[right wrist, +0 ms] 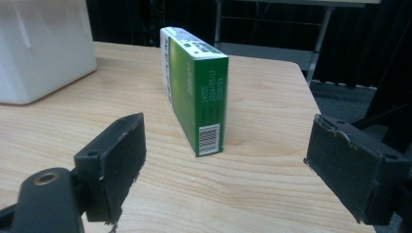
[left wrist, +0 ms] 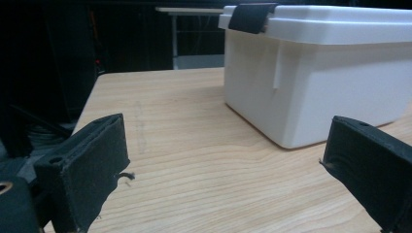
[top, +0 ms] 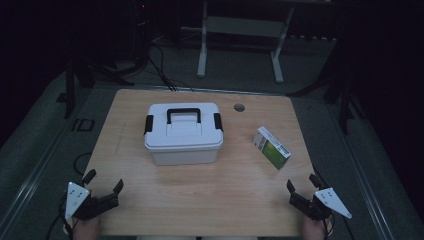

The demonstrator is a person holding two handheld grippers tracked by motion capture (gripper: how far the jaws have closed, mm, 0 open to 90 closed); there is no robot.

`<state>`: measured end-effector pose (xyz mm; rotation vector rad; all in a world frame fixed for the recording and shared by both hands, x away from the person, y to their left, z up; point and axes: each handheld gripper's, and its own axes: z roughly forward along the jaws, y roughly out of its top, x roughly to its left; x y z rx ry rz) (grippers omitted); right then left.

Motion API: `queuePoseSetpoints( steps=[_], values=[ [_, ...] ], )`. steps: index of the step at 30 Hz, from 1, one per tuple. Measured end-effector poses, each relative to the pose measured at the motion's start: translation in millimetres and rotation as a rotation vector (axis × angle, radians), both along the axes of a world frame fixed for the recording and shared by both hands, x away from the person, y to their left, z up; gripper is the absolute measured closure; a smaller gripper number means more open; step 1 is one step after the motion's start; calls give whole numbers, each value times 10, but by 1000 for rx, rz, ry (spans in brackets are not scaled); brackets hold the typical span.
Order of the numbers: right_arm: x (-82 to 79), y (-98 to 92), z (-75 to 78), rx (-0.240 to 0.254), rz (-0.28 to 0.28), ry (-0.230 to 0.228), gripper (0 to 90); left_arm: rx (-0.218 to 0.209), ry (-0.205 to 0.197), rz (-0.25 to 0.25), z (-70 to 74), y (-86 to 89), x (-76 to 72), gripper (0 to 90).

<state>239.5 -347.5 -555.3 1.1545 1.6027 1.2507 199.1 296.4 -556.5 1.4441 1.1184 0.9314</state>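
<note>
I keep both grippers at the table's near edge, fingers spread and empty: left gripper faces the bin, right gripper faces the carton standing right of the bin, ready for pickup.

A light wooden table carries two things, well apart — a white lidded box and an upright green carton
</note>
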Motion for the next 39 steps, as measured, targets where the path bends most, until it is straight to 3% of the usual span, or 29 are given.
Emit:
queuePoseSetpoints(
  steps=[2, 7, 10, 13, 18, 19, 22, 23, 24, 29, 35, 39],
  values=[
    [3, -3, 1, 2, 15, 5, 140, -6, 22, 13, 1, 9, 4, 24],
    [2, -30, 1, 32, 22, 11, 139, -2, 21, 12, 19, -1, -4, 24],
    [0, -10, 4, 5, 16, 19, 140, -22, 29, 0, 46, 0, -11, 23],
    [-1, -4, 18, 16, 9, 34, 139, -26, 35, 6, 64, 4, -14, 23],
    [-46, 72, 251, 31, -4, 37, 133, -47, 50, 22, 136, 10, 5, 23],
    [-58, 103, 301, 38, -2, 28, 128, -66, 50, -19, 167, 15, 14, 23],
    [-71, 187, 399, 16, -3, 15, 122, -73, 57, -35, 183, -5, 22, 23],
    [-96, 267, 484, 25, 50, -5, 123, -75, 61, -34, 190, -23, 26, 23],
    [-101, 313, 522, 24, 66, -14, 122, -87, 65, -67, 208, -44, 33, 23],
    [-46, 549, 677, 28, 157, -39, 138, -69, 58, -88, 278, -105, 70, 23],
    [74, 773, 750, 15, 216, -47, 153, -65, 50, -105, 345, -144, 188, 23],
    [206, 963, 765, -20, 241, -47, 217, -52, 50, -104, 350, -160, 287, 23]
  ],
)
